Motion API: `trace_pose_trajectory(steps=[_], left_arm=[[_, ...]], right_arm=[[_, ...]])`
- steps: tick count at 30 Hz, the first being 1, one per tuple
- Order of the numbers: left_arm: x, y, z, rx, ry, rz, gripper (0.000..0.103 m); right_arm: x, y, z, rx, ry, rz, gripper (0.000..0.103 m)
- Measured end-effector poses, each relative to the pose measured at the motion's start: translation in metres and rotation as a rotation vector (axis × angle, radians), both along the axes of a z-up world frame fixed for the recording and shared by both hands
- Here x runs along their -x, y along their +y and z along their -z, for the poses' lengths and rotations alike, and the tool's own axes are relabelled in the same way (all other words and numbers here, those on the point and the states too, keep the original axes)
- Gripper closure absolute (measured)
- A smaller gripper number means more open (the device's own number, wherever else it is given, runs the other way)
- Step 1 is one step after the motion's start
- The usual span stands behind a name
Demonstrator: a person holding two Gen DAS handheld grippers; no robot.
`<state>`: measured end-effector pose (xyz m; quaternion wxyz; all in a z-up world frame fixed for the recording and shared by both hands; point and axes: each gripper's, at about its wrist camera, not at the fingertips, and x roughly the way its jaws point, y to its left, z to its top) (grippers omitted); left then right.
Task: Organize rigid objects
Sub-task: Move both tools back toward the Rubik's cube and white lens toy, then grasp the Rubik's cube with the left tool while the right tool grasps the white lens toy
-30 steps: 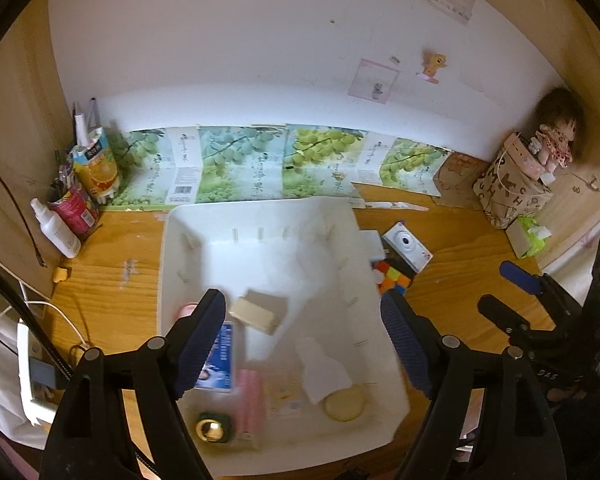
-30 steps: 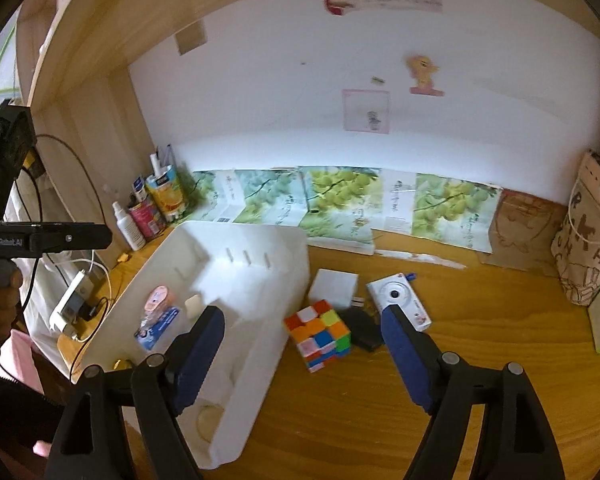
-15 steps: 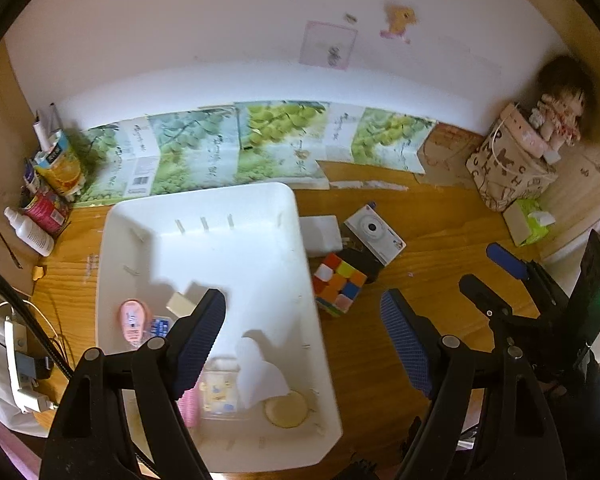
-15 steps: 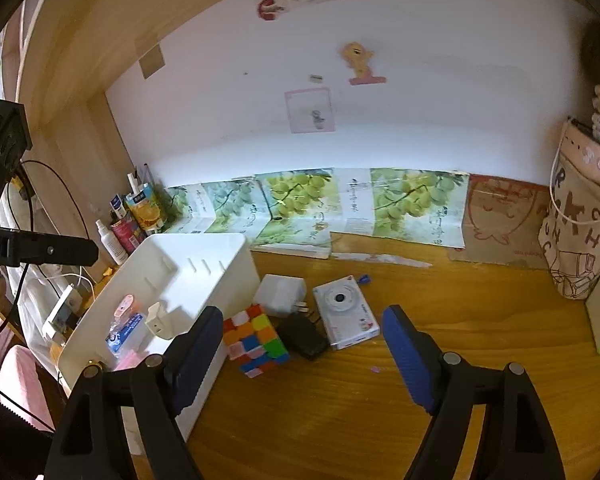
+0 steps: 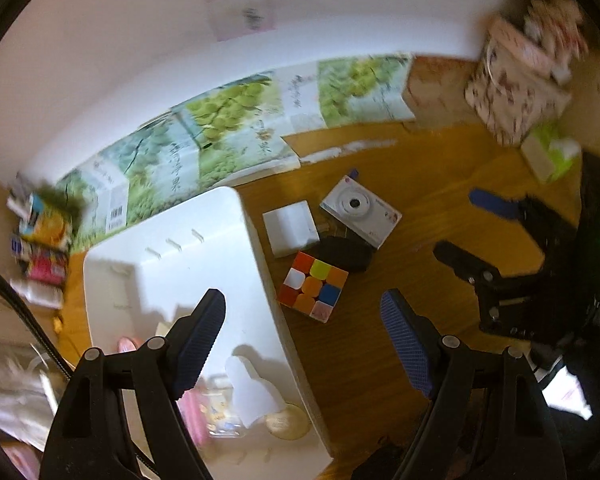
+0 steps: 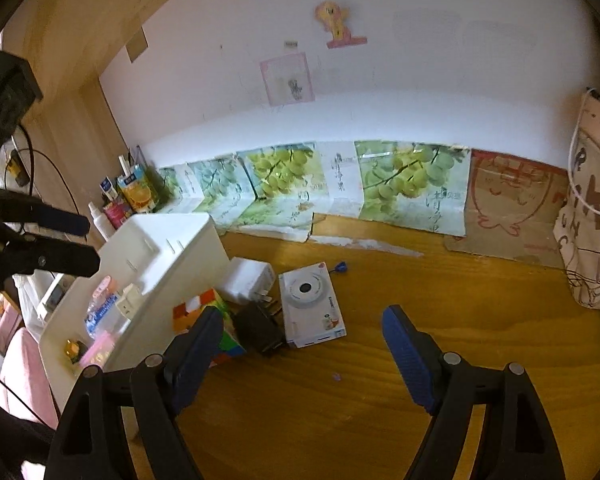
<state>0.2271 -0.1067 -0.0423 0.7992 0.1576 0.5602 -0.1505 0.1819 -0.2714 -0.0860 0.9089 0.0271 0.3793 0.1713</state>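
Observation:
A white bin (image 5: 172, 268) stands on the wooden desk and holds several small items. To its right lie a colour cube (image 5: 312, 286), a white charger block (image 5: 290, 228), a black adapter (image 5: 342, 254) and a white camera (image 5: 360, 210). My left gripper (image 5: 302, 344) is open and empty, above the bin's right edge and the cube. My right gripper (image 6: 302, 354) is open and empty, above the desk in front of the camera (image 6: 312, 304). The cube (image 6: 204, 312), the adapter (image 6: 258, 330), the charger (image 6: 248, 282) and the bin (image 6: 156, 256) show there too.
Grape-print cartons (image 6: 300, 184) lean on the back wall. Bottles and a juice box (image 6: 134, 192) stand at the back left. A printed bag (image 6: 592, 232) stands at the right, with a green tissue pack (image 5: 550, 152) beside it. Bare wood (image 6: 440, 300) lies right of the camera.
My left gripper has swung right, from over the bin towards the cube. My right gripper has moved right and closer, so the camera now lies ahead between its fingers.

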Motion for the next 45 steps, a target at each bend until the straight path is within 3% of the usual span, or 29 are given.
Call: trace_pose_trajectory(steps=[4,10,15,33,45], left_arm=[[-0.006,-0.018,0.015,-0.095,0.009,0.052,0.02],[-0.013,-0.04,0.036,-0.186,0.041,0.156,0.02],[-0.021,-0.048,0.053,-0.235,0.087,0.188,0.02],[-0.04,-0.069,0.1,-0.283,0.235,0.339,0.02],[-0.051,-0.069,0.123,-0.272,0.314,0.342,0.021]], right_arm=[[-0.011,0.001,0.014,0.023,0.025,-0.045,0.021],[-0.023,0.006,0.034,0.063,0.057,-0.089,0.021],[-0.033,0.009,0.049,0.095,0.073,-0.095,0.021],[-0.054,0.025,0.088,0.108,0.126,-0.129,0.021],[-0.058,0.035,0.092,0.081,0.118,-0.167,0.021]])
